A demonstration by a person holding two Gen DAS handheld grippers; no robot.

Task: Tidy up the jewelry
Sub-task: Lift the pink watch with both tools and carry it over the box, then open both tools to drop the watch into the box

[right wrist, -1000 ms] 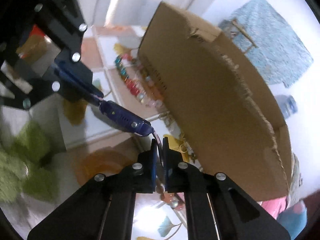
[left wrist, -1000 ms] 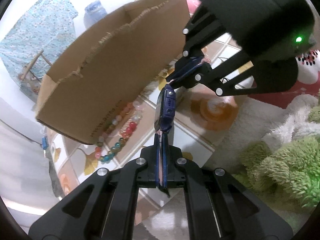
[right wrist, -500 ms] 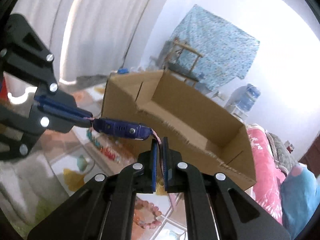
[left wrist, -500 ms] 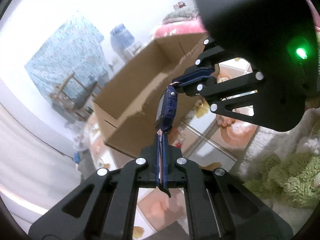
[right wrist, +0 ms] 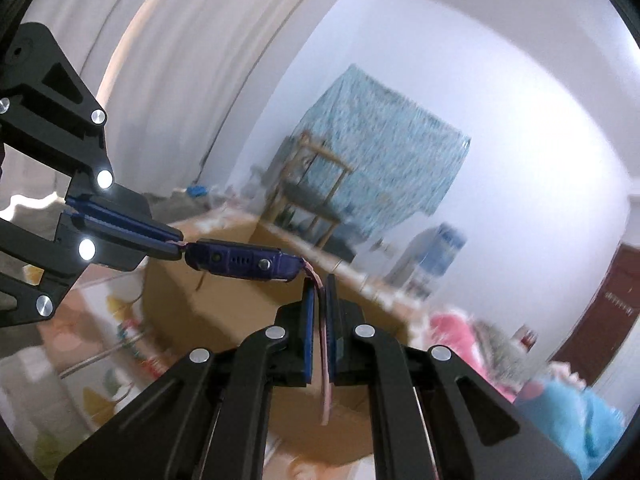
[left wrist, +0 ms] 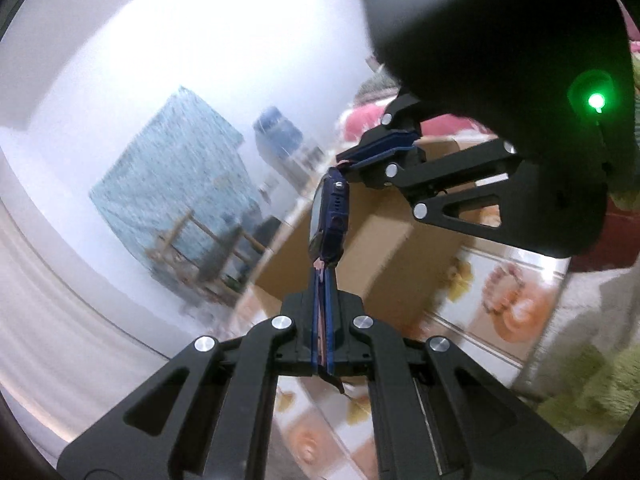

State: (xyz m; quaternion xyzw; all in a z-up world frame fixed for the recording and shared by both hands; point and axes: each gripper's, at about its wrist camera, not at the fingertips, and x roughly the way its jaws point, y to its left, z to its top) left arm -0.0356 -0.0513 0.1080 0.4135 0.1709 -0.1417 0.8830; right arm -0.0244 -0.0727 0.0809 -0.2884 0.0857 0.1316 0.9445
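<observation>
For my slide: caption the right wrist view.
Both grippers, right and left, hold a purple watch by its straps above a cardboard box.

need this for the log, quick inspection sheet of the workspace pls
surface: patterned tile floor, blurred
job's things: blue watch held in the air by its pink straps, over a cardboard box; bead bracelet on the floor
clutter: green fluffy fabric
grippers: left gripper shut on one strap; right gripper shut on the other
cables: nothing seen
surroundings: white curtain, teal cloth on the wall, water bottle
</observation>
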